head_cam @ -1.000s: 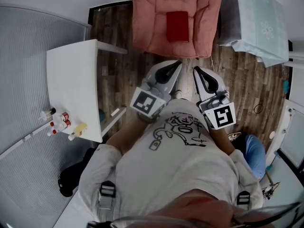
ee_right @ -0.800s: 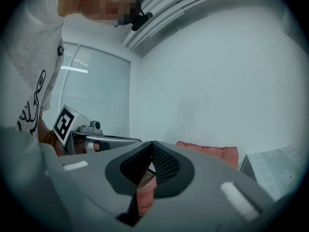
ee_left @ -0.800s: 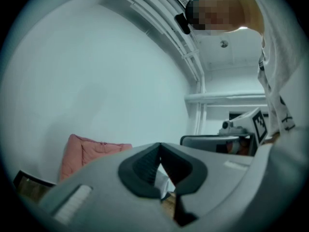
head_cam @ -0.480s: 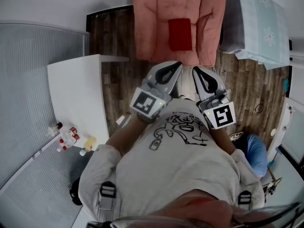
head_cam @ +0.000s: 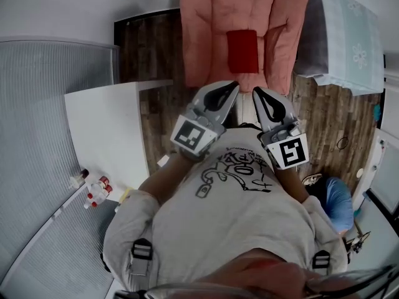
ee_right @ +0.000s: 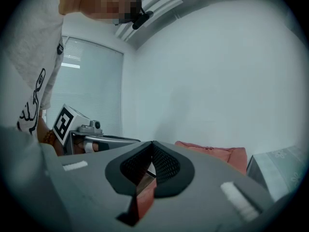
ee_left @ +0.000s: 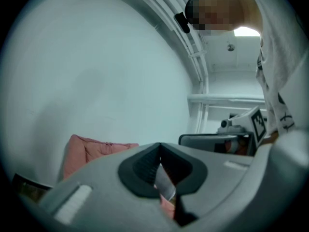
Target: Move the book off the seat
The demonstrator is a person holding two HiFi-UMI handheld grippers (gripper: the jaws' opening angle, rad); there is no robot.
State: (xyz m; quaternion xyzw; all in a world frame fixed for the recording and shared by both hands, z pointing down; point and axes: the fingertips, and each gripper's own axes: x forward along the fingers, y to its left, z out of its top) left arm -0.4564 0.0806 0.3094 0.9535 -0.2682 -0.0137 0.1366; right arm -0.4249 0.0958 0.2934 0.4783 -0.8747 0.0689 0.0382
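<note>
on the pink seat point(head_cam: 249, 5), the book point(head_cam: 242, 50) lies apart from both closed tongs

ahead of you in the head view, the dark red book lies flat in the middle of the seat cushion, its long side running away from you. nothing rests on it and nothing touches it.

your left tongs point(head_cam: 232, 86) and right tongs point(head_cam: 257, 92) are held side by side in front of your chest, close to each other but apart. their tips point toward the front edge of the seat. both stop short of the book, with a strip of pink cushion between the tips and the book's near edge.

the left gripper view shows your left tongs with the jaws brought together at the tips and nothing gripped. through the small window behind the tips you see only a sliver of the room and some pink cushion. the right gripper view shows the same for your right tongs: tips met, nothing between them, and floor and pink fabric showing through the gap behind. in each of these views the pink seat sits low against a plain white wall, and the other tongs' marker cube shows at the side.

to your left stands a white bench point(head_cam: 112, 129), with a cluster of small red-capped bottles point(head_cam: 95, 190) at its near left corner. to the right of the seat is a piece of furniture under a pale patterned cover point(head_cam: 349, 36). dark wooden floor point(head_cam: 156, 48) runs between the bench and the seat.
</note>
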